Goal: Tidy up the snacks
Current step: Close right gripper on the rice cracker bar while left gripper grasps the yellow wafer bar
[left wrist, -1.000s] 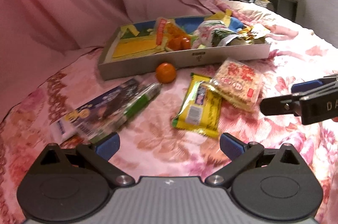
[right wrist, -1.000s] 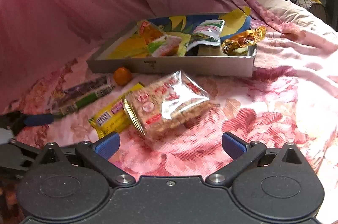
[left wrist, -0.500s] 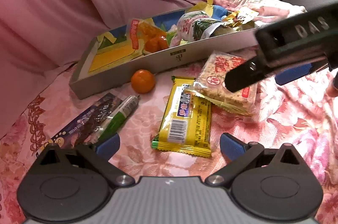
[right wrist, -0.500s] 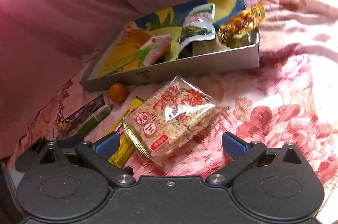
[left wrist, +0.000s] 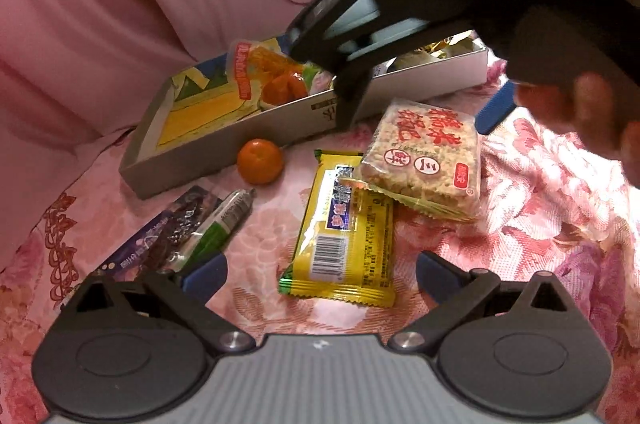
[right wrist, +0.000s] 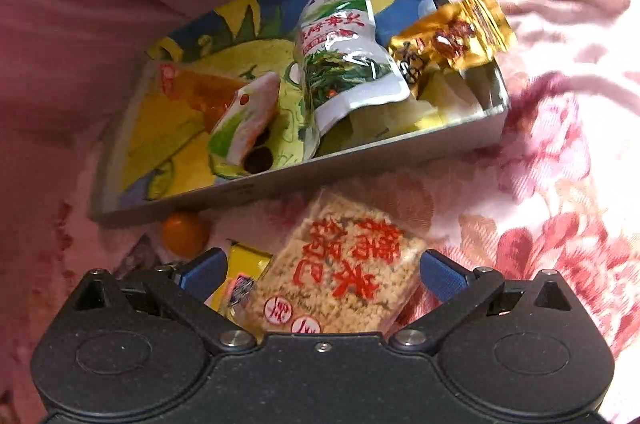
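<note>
Fingers (left wrist: 202,274) of the left gripper (left wrist: 320,276) stand wide apart and hold nothing, low over the flowered bedspread (left wrist: 540,224). Between their blue tips lies the near end of a yellow bar (left wrist: 344,232), label and barcode up. Using the grey tray (left wrist: 256,128) as the landmark: a small orange (left wrist: 260,161) sits just beside its near wall, the yellow bar lies a little nearer the camera than the orange, and a rice cake pack (left wrist: 424,156) lies close to the tray's near wall, its lower edge overlapping the bar's far end. A purple packet (left wrist: 160,236) and a green tube (left wrist: 218,224) lie side by side off the tray's left corner. Above the rice cake pack hangs the right gripper (left wrist: 420,112), held by a hand (left wrist: 580,112); its one black finger crosses in front of the tray wall.

From the right wrist view, the right gripper (right wrist: 320,272) has its fingers (right wrist: 444,274) spread apart, empty, one on each side of the rice cake pack (right wrist: 344,272) without touching it. That pack lies on the bedspread (right wrist: 560,204) just outside the tray (right wrist: 360,164). The yellow bar (right wrist: 244,260) peeks out left of it, and the orange (right wrist: 184,234) rests by the tray's near wall. Inside the tray lie a green-and-white pouch (right wrist: 344,60), a gold packet (right wrist: 452,38) leaning on the right corner, a pink-and-green packet (right wrist: 244,120) and an orange packet (right wrist: 200,92).
</note>
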`<state>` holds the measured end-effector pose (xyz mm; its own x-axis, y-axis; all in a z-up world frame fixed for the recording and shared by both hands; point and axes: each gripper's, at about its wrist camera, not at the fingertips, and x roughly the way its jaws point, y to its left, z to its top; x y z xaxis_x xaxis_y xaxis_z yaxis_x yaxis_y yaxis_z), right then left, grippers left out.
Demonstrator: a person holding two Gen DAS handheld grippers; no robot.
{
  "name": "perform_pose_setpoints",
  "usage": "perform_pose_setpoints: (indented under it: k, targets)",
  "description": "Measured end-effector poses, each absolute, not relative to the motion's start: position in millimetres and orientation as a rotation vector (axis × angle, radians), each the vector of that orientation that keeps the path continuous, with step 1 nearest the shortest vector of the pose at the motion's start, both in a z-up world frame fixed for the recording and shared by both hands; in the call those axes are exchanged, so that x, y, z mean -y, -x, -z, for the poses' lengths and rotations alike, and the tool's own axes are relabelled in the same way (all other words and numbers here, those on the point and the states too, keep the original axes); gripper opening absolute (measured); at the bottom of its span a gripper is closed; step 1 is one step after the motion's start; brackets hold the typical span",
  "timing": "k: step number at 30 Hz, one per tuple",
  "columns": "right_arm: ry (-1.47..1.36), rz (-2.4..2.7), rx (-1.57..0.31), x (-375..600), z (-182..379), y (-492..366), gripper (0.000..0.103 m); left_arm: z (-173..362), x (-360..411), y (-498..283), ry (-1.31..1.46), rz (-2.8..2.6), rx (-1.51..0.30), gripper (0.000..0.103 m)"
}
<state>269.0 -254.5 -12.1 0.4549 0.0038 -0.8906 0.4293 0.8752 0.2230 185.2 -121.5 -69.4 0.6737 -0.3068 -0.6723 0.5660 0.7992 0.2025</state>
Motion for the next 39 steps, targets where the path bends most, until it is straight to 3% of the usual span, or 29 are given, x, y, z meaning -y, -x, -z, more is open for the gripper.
perform_pose_setpoints:
  k: [14,24,39]
  targets:
    - [-0.271,0.177,-1.072,254,25,-250,0.096,68,116,-189,-0.366,0.554,-0.707,0.102]
    - [0.053,-0.078,-0.975,268,26,-184,0.089,69,121,-192,-0.391,0.566,-0.735,0.102]
    - [0.074,-0.084,-0.946,273,44,-162,0.098,66,129,-213,-0.33,0.461,-0.787,0.102]
